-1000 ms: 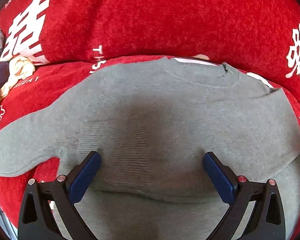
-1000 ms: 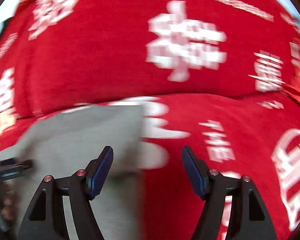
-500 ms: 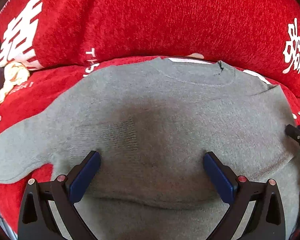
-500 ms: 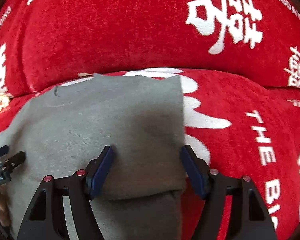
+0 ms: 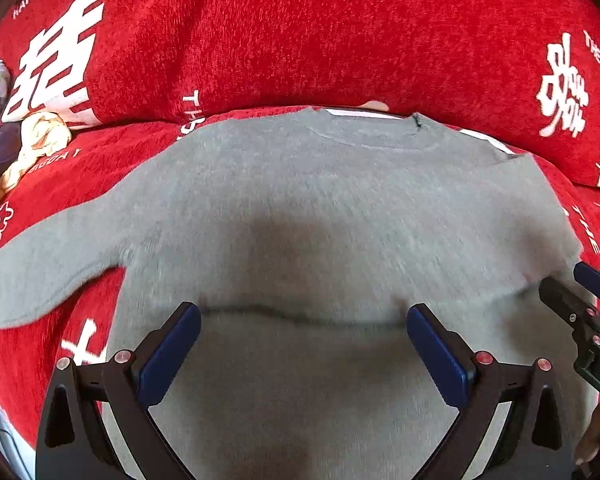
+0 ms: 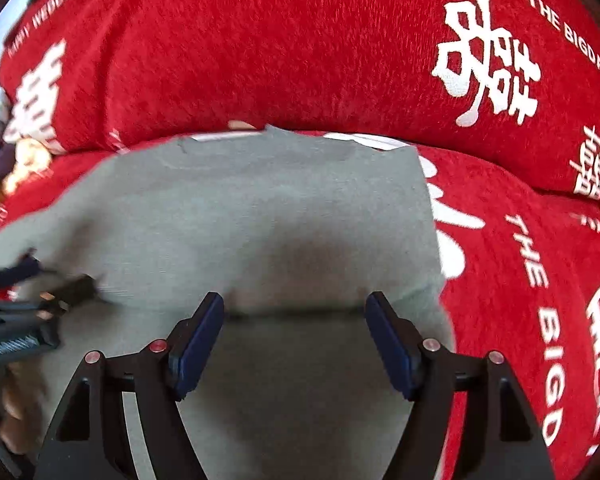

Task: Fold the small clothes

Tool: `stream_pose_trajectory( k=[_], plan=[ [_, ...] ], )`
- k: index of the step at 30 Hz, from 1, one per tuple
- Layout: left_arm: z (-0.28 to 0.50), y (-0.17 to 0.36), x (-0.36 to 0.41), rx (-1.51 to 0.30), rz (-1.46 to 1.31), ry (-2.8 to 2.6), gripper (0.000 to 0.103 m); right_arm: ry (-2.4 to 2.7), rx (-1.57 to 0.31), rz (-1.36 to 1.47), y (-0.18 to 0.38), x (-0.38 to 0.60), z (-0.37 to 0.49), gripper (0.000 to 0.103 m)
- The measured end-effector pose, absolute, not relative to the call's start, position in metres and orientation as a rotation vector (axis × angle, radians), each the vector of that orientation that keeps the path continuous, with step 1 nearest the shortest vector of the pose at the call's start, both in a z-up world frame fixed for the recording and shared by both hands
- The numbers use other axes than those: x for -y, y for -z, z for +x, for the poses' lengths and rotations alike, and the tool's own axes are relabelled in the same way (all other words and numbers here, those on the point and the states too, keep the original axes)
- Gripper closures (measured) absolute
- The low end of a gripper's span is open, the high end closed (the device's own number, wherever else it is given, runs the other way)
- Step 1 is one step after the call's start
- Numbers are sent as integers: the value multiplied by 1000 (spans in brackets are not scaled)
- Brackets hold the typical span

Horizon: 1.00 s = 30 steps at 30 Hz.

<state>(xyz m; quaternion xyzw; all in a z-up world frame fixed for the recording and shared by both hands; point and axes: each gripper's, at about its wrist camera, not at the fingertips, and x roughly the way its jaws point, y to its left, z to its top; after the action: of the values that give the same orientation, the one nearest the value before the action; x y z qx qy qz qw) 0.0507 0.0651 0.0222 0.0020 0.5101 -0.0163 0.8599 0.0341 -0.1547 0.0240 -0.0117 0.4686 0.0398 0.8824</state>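
Observation:
A small grey sweater (image 5: pixel 332 208) lies flat on a red sofa seat, neck toward the backrest, one sleeve (image 5: pixel 48 272) stretched out to the left. A folded edge crosses its body just ahead of both grippers. My left gripper (image 5: pixel 302 344) hovers open over the sweater's lower middle, with nothing between its blue pads. My right gripper (image 6: pixel 296 340) is open above the sweater (image 6: pixel 260 216) near its straight right edge; its pads hold nothing. Each gripper shows at the edge of the other's view: the right gripper (image 5: pixel 584 304) and the left gripper (image 6: pixel 40 284).
The red sofa cover (image 5: pixel 340 40) with white characters and lettering forms the seat and the backrest (image 6: pixel 300 48) right behind the sweater. A small heap of pale and dark cloth (image 5: pixel 24 140) lies at the far left of the seat. Red seat (image 6: pixel 520 280) extends to the right.
My right gripper swung left from the bare red seat and sank over the sweater's right side. The left gripper drew back a little; the fold line now lies just ahead of its pads.

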Motion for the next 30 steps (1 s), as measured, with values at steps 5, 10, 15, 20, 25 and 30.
stream_pose_trajectory(
  k=[5, 10, 15, 20, 25, 30],
  plan=[
    [28, -15, -63, -1094, 1, 57, 0, -113, -978, -22, -18, 140, 15, 27],
    [2, -13, -66, -1061, 40, 74, 0, -103, -979, -108, -6, 136, -15, 24],
    [-15, -14, -76, -1037, 47, 94, 0, -134, -947, -126, -7, 147, -49, 23],
    [-31, -15, -85, -1016, 47, 105, 0, -149, -929, -170, -9, 159, -80, 21],
    [-43, -26, -116, -1017, -24, 76, 0, -133, -978, -177, -21, 162, -88, 21],
    [-41, -25, -214, -997, -269, -159, 0, -143, -932, -166, -36, 146, -82, 21]
  ],
)
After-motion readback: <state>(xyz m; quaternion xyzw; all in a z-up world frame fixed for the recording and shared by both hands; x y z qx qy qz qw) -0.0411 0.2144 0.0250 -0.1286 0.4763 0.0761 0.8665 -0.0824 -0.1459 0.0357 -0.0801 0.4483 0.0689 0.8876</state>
